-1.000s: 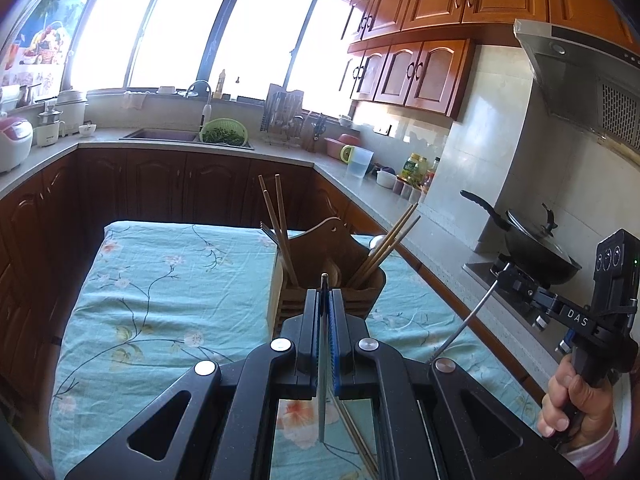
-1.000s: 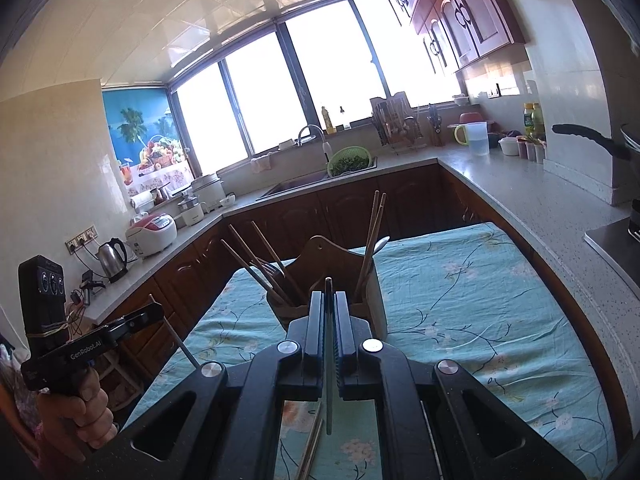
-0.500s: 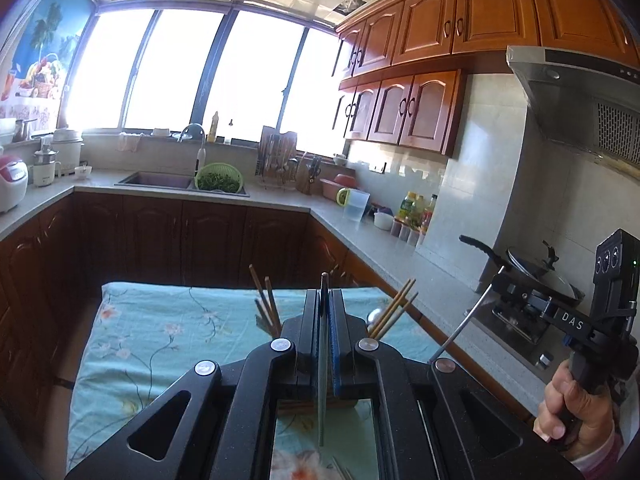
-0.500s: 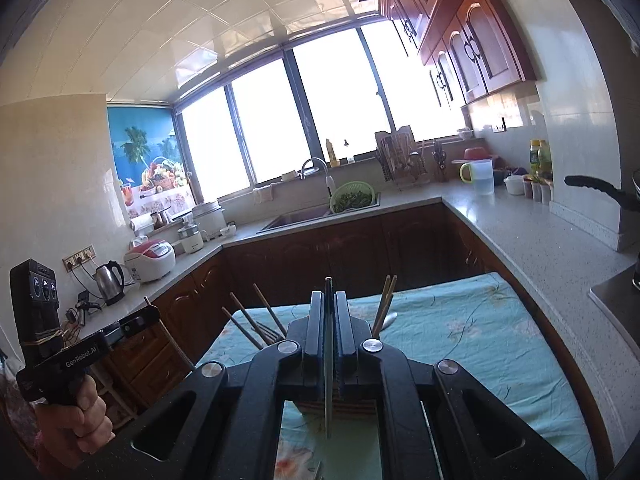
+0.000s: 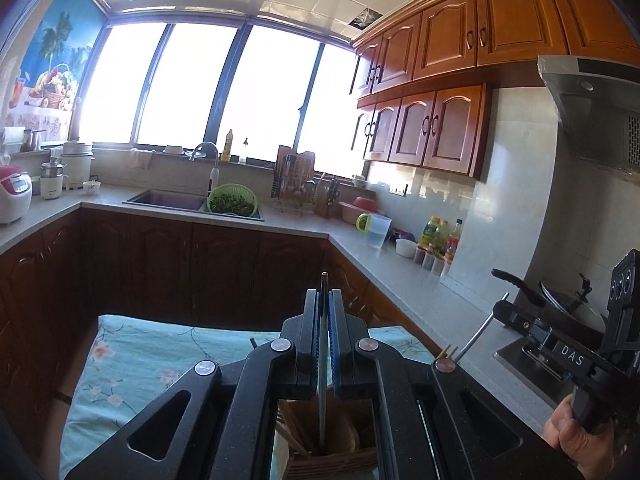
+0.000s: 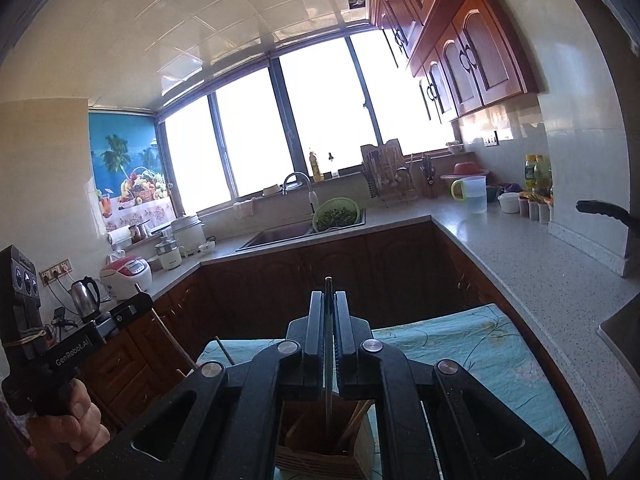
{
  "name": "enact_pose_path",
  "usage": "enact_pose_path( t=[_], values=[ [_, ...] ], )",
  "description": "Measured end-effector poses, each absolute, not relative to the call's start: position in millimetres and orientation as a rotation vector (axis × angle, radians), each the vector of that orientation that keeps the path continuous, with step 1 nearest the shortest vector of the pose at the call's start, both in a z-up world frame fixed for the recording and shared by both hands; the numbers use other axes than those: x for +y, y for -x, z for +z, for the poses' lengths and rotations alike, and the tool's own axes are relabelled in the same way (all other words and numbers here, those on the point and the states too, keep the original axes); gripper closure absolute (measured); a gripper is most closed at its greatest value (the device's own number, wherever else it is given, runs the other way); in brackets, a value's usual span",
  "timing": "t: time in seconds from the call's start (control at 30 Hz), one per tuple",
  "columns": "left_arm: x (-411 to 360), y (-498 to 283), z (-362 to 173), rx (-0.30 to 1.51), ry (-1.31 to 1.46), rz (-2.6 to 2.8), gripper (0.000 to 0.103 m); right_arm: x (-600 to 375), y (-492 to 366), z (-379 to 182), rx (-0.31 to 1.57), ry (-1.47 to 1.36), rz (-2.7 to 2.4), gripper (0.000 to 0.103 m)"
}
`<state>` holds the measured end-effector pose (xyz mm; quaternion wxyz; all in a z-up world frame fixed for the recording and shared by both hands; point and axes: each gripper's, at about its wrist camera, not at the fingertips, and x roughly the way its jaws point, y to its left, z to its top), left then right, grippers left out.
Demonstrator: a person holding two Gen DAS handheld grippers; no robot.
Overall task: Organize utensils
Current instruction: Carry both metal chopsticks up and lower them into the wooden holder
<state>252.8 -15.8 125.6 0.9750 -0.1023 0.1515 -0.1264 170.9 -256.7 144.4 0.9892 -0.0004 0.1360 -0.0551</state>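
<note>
Both tongs pinched shut on thin metal rods, above the wooden holder.
Left gripper [image 5: 325, 300] grips rod [image 5: 322, 360]; right gripper [image 6: 329, 304] likewise [image 6: 328, 360]. Holder [image 5: 320, 448] with chopsticks [image 6: 354, 420] on floral cloth [image 5: 132, 360], mostly hidden by gripper bodies.

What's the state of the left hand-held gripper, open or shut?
Shut. The left hand-held gripper has its fingers pressed on a thin metal utensil whose lower end hangs over the wooden holder.
</note>
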Motion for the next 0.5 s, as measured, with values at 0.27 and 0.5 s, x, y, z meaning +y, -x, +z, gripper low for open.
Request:
enact_pose_path(
  t=[0.27,0.5],
  values=[
    [-32,-265,80,0.373,0.216,-0.248,0.100,-272,-179,100,0.339,-0.043,-0.127,0.099],
    [-32,-276,59,0.440,0.209,-0.235,0.100,-279,-183,78,0.386,-0.063,-0.141,0.099]
  ],
)
